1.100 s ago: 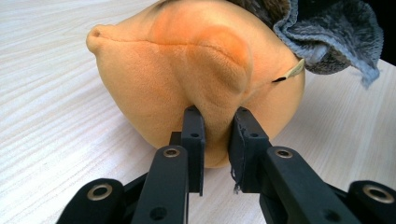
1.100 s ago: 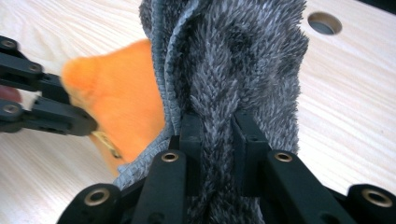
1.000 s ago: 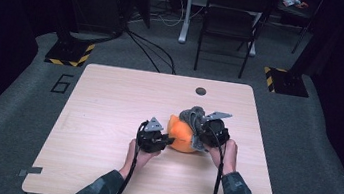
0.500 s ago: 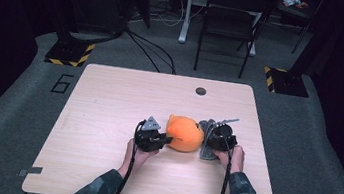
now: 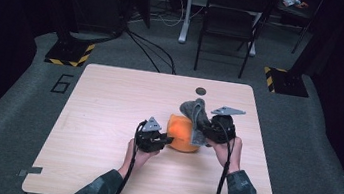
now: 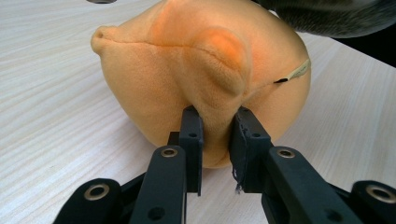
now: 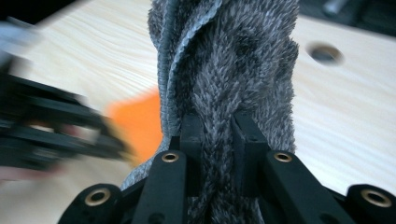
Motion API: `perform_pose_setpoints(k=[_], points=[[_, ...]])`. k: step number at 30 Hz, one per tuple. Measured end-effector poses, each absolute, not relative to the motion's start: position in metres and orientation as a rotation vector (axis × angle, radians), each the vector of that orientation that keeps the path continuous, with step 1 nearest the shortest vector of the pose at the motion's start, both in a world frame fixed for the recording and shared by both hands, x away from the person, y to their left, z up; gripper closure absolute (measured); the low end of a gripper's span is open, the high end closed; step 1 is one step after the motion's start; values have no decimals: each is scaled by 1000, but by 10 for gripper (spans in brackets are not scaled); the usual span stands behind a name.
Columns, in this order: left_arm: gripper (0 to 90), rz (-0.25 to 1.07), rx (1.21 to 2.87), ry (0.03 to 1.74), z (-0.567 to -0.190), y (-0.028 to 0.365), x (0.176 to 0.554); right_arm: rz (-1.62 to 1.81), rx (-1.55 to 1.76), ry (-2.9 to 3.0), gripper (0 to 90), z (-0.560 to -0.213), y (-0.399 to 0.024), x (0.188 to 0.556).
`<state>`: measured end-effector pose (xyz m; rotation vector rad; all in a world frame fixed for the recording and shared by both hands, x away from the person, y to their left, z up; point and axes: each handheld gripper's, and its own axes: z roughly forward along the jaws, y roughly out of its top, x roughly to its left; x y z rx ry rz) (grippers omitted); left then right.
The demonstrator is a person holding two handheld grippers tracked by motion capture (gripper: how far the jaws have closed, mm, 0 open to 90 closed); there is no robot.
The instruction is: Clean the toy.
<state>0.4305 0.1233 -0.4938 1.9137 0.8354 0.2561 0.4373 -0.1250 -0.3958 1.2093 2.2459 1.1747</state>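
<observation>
A round orange plush toy (image 5: 182,134) (image 6: 201,70) rests on the light wooden table (image 5: 109,99). My left gripper (image 5: 163,139) (image 6: 215,140) is shut on a fold of its orange fabric at its left side. My right gripper (image 5: 201,128) (image 7: 215,140) is shut on a fuzzy grey cloth (image 5: 194,111) (image 7: 229,60), which rises above the toy's right side. In the right gripper view the orange toy (image 7: 135,123) shows blurred behind the grey cloth, and the left gripper sits blurred at the left edge.
A small dark hole (image 5: 201,91) (image 7: 324,53) lies in the tabletop near the far edge. Beyond the table stand a black chair (image 5: 231,14) and floor cables. Yellow-black striped bases (image 5: 70,53) sit on the grey floor on both sides.
My right gripper dropped beside the toy half a second ago, then rose again with the grey cloth lifted above the toy's right side. The left gripper kept still on the toy.
</observation>
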Motion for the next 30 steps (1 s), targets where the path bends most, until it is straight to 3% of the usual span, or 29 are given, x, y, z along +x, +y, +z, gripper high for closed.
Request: perform_pose_setpoints(k=[4,8,30], points=[[756,249,1924,826,-493,123,429,1265,1119,2288,763,-390,-101,428],[752,267,1925,824,-493,122,429,1167,1140,2338,762,-411,-93,434],[750,266,1941,805,-495,123,431,982,1352,2268,757,-444,-143,460]])
